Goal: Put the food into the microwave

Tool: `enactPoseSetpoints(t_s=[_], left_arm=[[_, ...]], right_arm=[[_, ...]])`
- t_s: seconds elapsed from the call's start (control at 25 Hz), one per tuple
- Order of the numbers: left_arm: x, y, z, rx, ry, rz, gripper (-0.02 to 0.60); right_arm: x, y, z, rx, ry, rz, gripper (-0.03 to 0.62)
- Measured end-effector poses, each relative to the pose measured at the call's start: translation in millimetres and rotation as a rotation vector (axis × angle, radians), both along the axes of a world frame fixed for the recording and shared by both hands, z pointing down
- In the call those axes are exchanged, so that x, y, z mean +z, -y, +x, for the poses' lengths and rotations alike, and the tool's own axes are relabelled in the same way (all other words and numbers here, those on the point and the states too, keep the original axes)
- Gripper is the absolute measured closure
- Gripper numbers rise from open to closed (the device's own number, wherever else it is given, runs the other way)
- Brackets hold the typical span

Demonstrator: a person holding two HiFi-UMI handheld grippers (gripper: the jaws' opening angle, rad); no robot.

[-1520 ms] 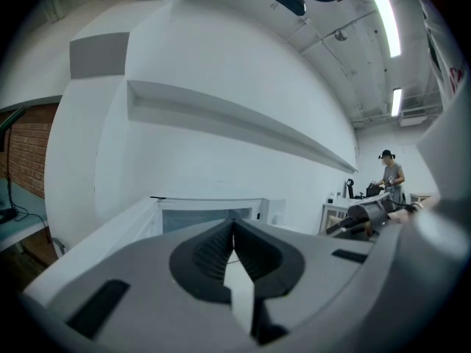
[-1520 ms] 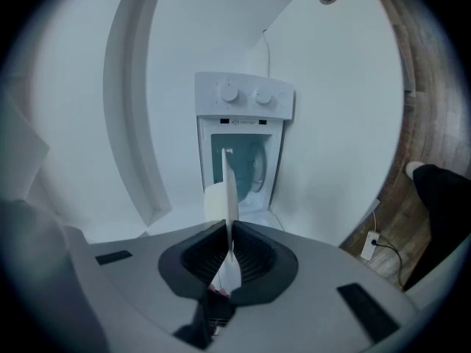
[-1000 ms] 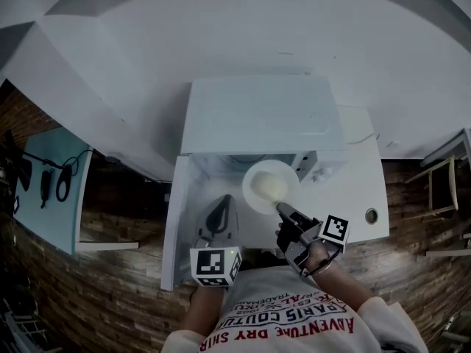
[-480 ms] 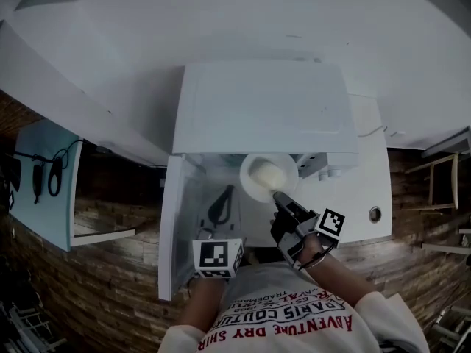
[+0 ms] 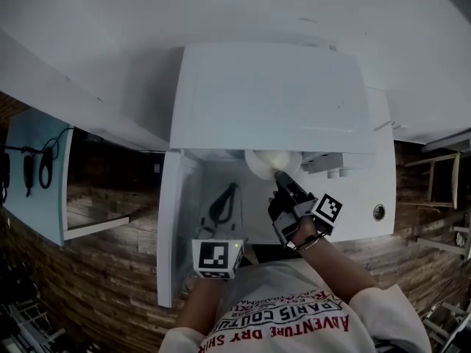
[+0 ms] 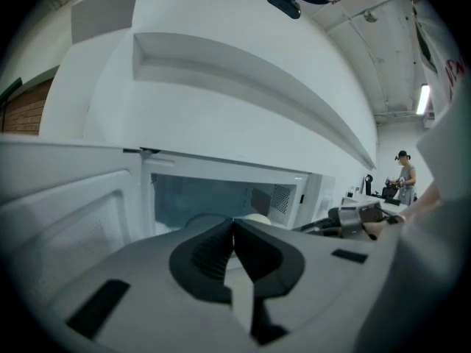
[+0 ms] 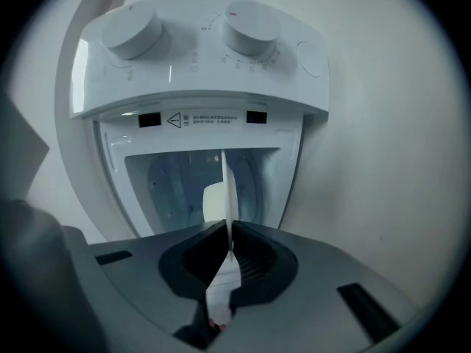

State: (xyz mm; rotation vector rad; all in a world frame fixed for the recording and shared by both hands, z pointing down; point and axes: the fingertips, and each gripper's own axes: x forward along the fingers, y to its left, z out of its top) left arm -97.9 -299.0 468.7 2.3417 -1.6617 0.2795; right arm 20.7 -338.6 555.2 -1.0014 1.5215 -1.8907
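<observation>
— White counter [image 5: 372,197] above a brick-patterned floor [image 5: 96,293], and on it a white microwave [image 5: 272,94]. Is it open?

— Yes. Its door [image 5: 171,226] is swung out to the microwave's left side, and the cavity looks bluish inside.

— Where's the food?

— On a white plate [image 5: 269,162] at the mouth of the microwave. From the head view, the plate's far part is hidden under the microwave's top. In the right gripper view the food [image 7: 213,201] is a pale lump on the plate. The plate shows edge-on against the cavity there, near the microwave's two knobs [image 7: 252,26].

— What holds it?

— The right gripper [image 5: 279,176]. Its jaws are clamped on the plate's near rim, directly in front of the microwave's opening.

— And the other one?

— The left gripper [image 5: 232,190] sits in front of the microwave, just beside the open door. Its jaws are pressed together with nothing between them.
</observation>
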Motion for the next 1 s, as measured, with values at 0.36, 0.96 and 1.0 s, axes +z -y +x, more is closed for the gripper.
enactPoseSetpoints(t_s=[0.36,0.96,1.0], left_arm=[[13,4,2,0.035,0.044,-0.013,0.575],[28,2,-13,0.032,0.062,-0.047,0.575],[27,2,-13,0.035,0.062,-0.045,0.575]], right_arm=[[19,32,-15,-0.008,-0.022,0.067,0.568],[25,62,-42,0.007,-0.052,0.058,0.562],[24,62,-42,0.008,-0.066,0.063,0.559]])
